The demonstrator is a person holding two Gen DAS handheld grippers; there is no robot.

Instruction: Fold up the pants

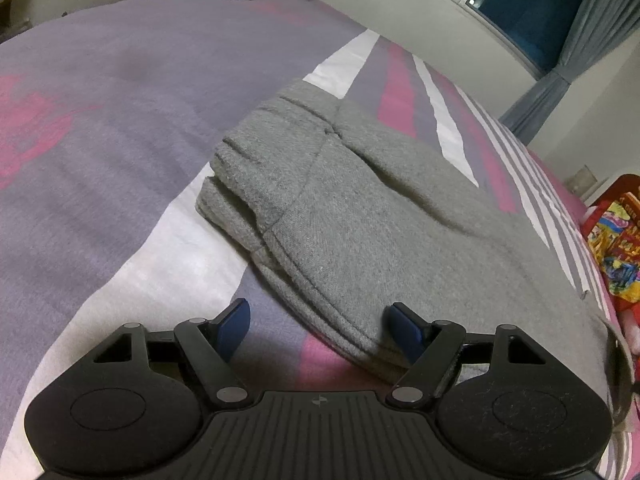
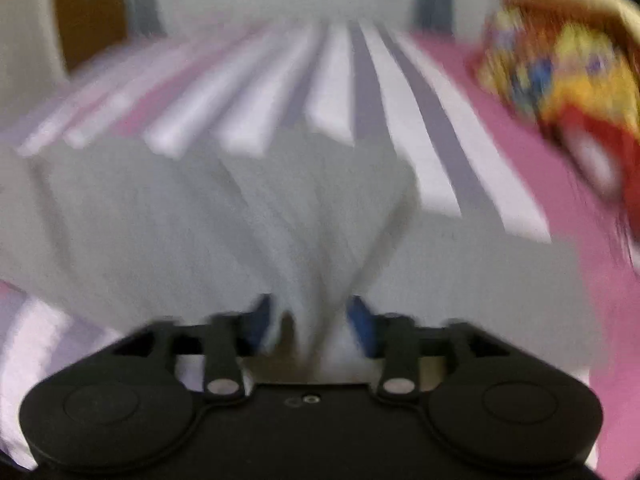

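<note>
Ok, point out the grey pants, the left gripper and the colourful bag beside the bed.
grey pants (image 1: 360, 208): left wrist view, flat top layer of the folded stack.
left gripper (image 1: 318, 328): left wrist view, midway between its blue fingertips, open.
colourful bag (image 1: 616, 256): left wrist view, its printed side at the right edge.

Soft indoor light; right wrist view heavily motion-blurred, edges perhaps fisheye-bent.

This is a home bedroom. A bed (image 1: 120, 128) with a striped purple-pink cover fills it. Grey curtains (image 1: 540, 100) frame a window (image 1: 528, 4).
</note>
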